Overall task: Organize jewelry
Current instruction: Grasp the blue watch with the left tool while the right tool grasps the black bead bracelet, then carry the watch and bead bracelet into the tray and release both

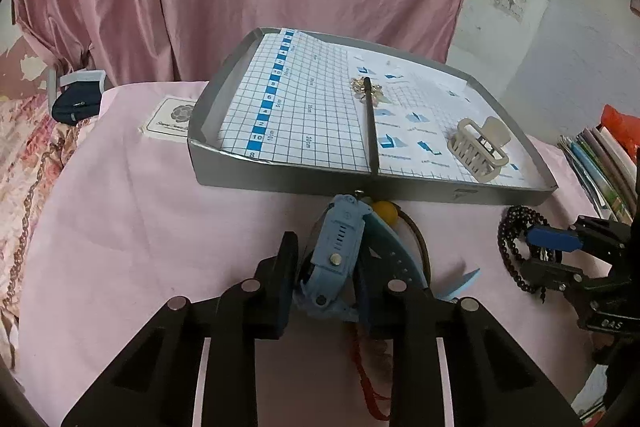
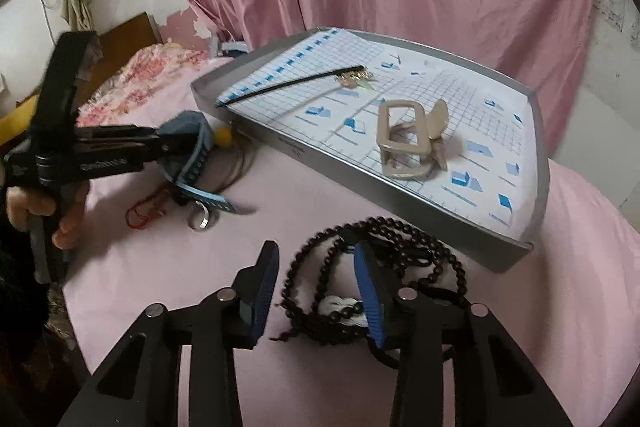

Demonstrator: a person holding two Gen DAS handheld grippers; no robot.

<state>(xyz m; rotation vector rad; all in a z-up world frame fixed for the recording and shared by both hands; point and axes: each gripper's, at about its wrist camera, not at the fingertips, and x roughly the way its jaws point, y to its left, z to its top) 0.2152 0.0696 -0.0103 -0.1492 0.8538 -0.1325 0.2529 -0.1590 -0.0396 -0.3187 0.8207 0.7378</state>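
A pink-covered bed (image 2: 160,267) carries a grey tray (image 2: 360,187), dark beads (image 2: 400,227), a ring (image 2: 200,221) and a card (image 1: 170,117).

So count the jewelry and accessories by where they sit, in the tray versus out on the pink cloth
In the grey tray: 2, beige hair claw, black stick with gold ornament
On the cloth: 4, blue watch, dark bead string, silver ring, red cord
Total: 6

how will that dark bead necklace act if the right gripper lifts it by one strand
The bead necklace lies in loose overlapping loops, so it will probably hang limp and swing. The round beads may slip between the fingers. Its white tassel would likely dangle.
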